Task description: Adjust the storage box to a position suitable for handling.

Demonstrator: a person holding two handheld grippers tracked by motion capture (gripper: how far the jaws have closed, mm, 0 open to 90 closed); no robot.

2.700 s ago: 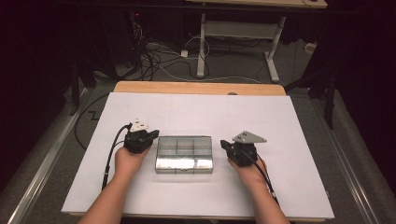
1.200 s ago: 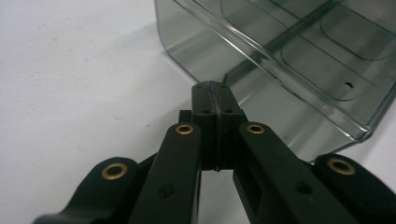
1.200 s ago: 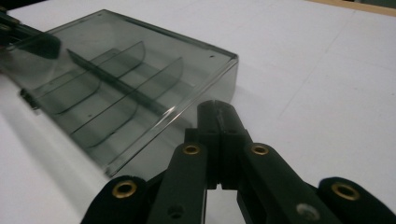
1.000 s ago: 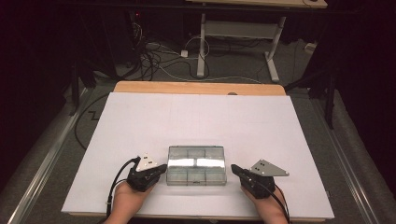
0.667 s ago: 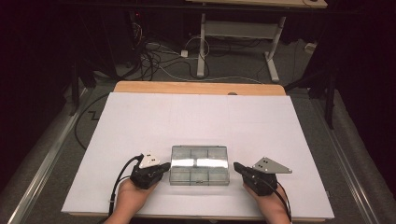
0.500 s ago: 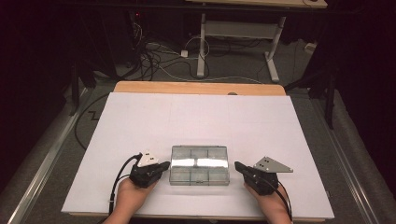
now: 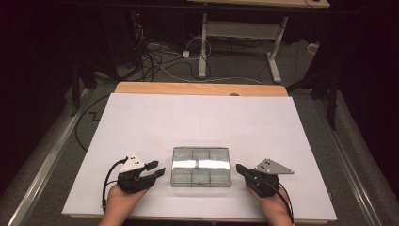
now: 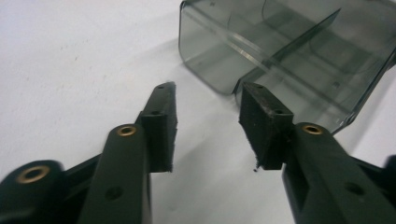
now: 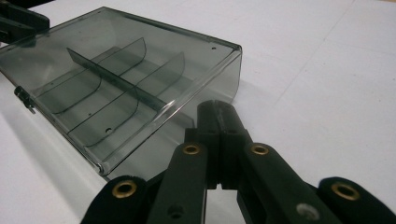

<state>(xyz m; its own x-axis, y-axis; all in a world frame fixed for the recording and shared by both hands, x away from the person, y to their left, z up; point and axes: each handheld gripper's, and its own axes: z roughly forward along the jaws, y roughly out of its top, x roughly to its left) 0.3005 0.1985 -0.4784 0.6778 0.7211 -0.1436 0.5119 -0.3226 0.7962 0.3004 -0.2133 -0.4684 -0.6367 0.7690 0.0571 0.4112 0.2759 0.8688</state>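
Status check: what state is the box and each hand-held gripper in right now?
Clear divided box: lid shut, flat on the white sheet, compartments look empty.
Left hand-held gripper: jaws just opened, apart, nothing between them, beside the box corner.
Right hand-held gripper: jaws shut, empty, at the box's edge.

- A clear, smoky-grey plastic organiser box (image 7: 201, 166) is seen lying flat on the white worktop (image 7: 197, 117).
- It is placed near the front edge of the worktop, roughly midway between the left and right edges, with its long sides parallel to the front edge.
- The box is rectangular with rounded corners and is closed, its transparent lid (image 9: 140, 70) lying level on top.
- The inside is split by one long partition and shorter curved cross-dividers into six compartments, in two rows of three.
- No contents can be made out in the compartments.
- A small latch (image 9: 24, 99) is visible on one long side.
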